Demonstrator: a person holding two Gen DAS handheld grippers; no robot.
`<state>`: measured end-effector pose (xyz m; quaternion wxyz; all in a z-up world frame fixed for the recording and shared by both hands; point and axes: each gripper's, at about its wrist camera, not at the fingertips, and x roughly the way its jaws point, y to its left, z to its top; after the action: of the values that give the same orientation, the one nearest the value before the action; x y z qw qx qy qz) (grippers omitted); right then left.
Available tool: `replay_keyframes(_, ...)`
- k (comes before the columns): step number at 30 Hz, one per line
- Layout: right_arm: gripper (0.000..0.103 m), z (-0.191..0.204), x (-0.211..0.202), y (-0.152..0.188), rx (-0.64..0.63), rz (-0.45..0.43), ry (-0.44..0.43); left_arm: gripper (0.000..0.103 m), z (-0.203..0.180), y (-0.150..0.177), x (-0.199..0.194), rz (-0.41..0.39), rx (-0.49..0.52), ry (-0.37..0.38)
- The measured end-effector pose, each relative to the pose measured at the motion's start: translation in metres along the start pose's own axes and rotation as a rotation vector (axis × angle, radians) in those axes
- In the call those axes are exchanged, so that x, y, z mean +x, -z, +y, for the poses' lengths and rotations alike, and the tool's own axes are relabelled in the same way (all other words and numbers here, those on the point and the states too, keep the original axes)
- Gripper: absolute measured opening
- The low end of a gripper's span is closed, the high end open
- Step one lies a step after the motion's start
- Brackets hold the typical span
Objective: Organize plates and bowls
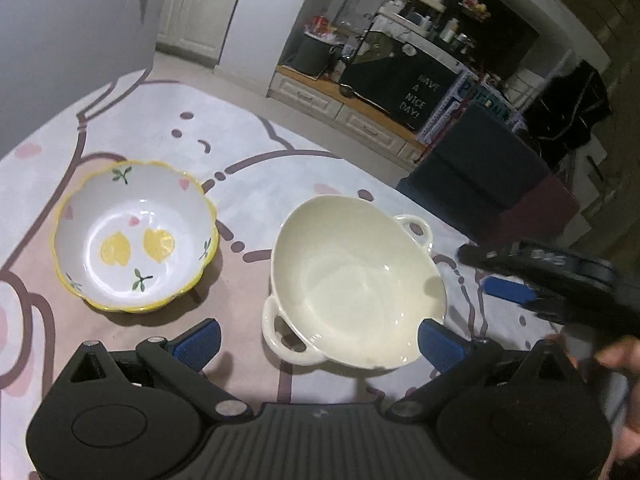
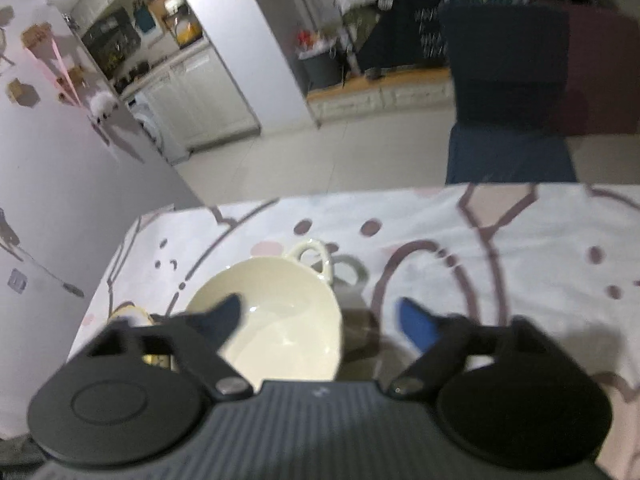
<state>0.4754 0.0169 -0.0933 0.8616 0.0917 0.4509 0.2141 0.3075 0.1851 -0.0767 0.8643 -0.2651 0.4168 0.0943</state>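
Where kitchen cabinets (image 2: 192, 96) stand behind, a patterned tablecloth (image 1: 280, 168) covers the table.

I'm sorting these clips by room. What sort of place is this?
Most likely a home dining area next to a kitchen. A table under a patterned tablecloth holds a lemon-print bowl and a cream bowl, and white kitchen cabinets show through the doorway behind.

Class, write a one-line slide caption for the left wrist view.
Open left gripper hovers before a cream two-handled bowl, lemon-painted bowl alongside on the patterned tablecloth.
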Motion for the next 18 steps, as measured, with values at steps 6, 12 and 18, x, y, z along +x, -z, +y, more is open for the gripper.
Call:
replay_keyframes(6, 0.052, 0.007, 0.043, -0.017, -0.025, 0.043, 0.029, 0.103, 0.022, -0.001, 0.009, 0.006, -0.174, 0.037)
replay_keyframes(12, 0.026, 0.016, 0.069, -0.032, -0.063, 0.057, 0.092, 0.098, 0.038, 0.0, 0.015, 0.069, -0.27, 0.094)
replay_keyframes(18, 0.017, 0.029, 0.09, -0.035, -0.167, 0.093, 0.14, 0.091, 0.039, 0.0, 0.02, 0.085, -0.258, 0.08)
